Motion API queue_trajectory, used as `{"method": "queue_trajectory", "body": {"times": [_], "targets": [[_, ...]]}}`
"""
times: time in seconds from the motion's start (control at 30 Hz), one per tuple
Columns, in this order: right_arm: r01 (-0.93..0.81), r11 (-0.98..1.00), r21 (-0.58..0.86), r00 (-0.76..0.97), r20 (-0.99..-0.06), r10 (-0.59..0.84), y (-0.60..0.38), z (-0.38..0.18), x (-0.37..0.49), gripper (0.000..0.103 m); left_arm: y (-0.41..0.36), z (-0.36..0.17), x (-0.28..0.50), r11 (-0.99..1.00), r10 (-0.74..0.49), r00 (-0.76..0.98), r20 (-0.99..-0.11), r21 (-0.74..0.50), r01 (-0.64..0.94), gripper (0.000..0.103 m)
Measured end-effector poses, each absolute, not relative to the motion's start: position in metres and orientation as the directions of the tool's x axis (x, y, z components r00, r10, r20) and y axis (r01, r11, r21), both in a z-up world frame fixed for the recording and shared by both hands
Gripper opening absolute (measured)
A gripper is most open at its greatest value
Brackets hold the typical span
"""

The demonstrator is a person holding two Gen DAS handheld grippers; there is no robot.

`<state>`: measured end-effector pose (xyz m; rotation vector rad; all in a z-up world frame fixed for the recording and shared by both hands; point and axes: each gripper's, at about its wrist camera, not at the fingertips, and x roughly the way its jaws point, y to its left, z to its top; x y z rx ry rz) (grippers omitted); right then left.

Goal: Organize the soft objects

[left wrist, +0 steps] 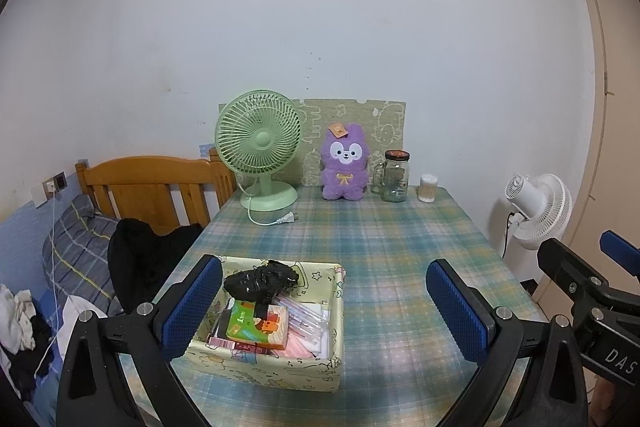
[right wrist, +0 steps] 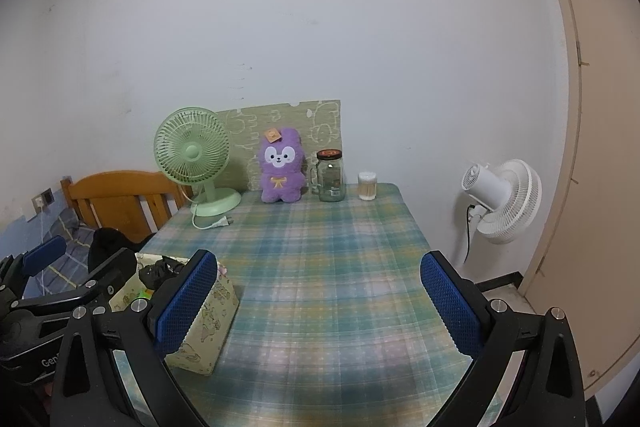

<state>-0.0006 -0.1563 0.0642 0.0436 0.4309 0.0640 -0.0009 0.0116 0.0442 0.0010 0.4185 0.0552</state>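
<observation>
A purple plush bunny sits upright at the far edge of the plaid-covered table, against a patterned board. Near the front left stands a pale yellow storage box holding a black crumpled bundle, a green and orange carton and other small items. My left gripper is open above the front of the table, its left finger over the box's left rim. My right gripper is open too, over bare cloth, its left finger in front of the box.
A green desk fan with a loose plug stands left of the bunny. Right of it are a glass jar mug and a cotton swab tub. A white fan stands beyond the table's right edge, a bed to the left.
</observation>
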Motion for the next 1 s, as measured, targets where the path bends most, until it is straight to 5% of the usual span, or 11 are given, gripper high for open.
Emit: {"method": "queue_trajectory", "body": {"times": [1.0], "targets": [[-0.046, 0.998, 0.053, 0.906, -0.419, 0.064, -0.1566, 0.0620, 0.0019, 0.103, 0.0139, 0.0413, -0.0053, 0.998, 0.063, 0.909, -0.412, 0.012, -0.064, 0.103]]}}
